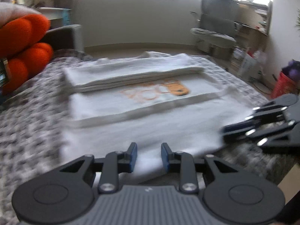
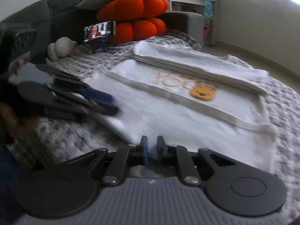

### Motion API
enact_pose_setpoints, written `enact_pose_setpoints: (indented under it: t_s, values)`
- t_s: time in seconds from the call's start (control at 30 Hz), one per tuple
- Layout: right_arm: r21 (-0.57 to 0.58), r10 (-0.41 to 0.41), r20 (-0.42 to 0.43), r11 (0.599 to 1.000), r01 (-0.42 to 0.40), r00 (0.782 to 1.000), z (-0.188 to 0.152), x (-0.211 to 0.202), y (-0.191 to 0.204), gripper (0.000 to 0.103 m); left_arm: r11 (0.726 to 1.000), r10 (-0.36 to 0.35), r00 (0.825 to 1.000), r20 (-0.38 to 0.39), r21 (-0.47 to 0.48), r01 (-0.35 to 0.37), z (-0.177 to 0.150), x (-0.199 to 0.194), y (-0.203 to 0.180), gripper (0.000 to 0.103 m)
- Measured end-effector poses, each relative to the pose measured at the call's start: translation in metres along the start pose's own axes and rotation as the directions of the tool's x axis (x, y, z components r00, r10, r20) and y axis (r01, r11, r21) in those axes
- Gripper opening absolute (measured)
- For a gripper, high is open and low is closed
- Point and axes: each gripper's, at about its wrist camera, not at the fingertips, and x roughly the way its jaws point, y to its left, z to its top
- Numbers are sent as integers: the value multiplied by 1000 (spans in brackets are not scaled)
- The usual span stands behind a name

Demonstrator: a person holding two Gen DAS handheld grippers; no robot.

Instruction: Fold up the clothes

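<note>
A white T-shirt (image 1: 150, 123) with an orange print (image 1: 168, 91) lies flat on the grey patterned bed cover, its sides folded in. It also shows in the right wrist view (image 2: 168, 116). My left gripper (image 1: 148, 156) is open, its blue pads over the shirt's near edge, with cloth between them. My right gripper (image 2: 151, 148) is a little open at the shirt's near edge, cloth in the narrow gap. Each gripper shows blurred in the other's view: the right one (image 1: 262, 123), the left one (image 2: 84, 97).
A grey patterned bed cover (image 2: 285, 97) lies under the shirt. Orange cushions (image 2: 135, 16), a phone on a stand (image 2: 98, 31) and a small plush toy (image 2: 60, 47) sit by the sofa back. Shelves and a red basket (image 1: 283, 86) stand at the room's far right.
</note>
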Motion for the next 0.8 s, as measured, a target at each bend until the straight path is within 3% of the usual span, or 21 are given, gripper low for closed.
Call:
enact_pose_setpoints:
  t_s: [0.2, 0.3, 0.4, 0.57, 0.8]
  values:
    - [84, -103, -4, 991, 102, 995, -20, -31, -40, 11, 996, 73, 997, 1, -60, -73, -17, -25, 38, 29]
    - [125, -146, -4, 982, 145, 989, -31, -43, -56, 11, 995, 77, 997, 11, -68, -76, -19, -32, 43, 29]
    - [171, -151, 5, 974, 148, 989, -38, -52, -66, 10, 994, 106, 994, 12, -37, -106, -18, -36, 39, 29]
    - [137, -165, -2, 977, 164, 986, -38, -54, -62, 10, 986, 163, 987, 7, -34, -162, -18, -43, 47, 32]
    - [191, -173, 15, 967, 167, 985, -42, -62, -69, 10, 986, 149, 989, -4, -74, -149, -23, -54, 59, 36]
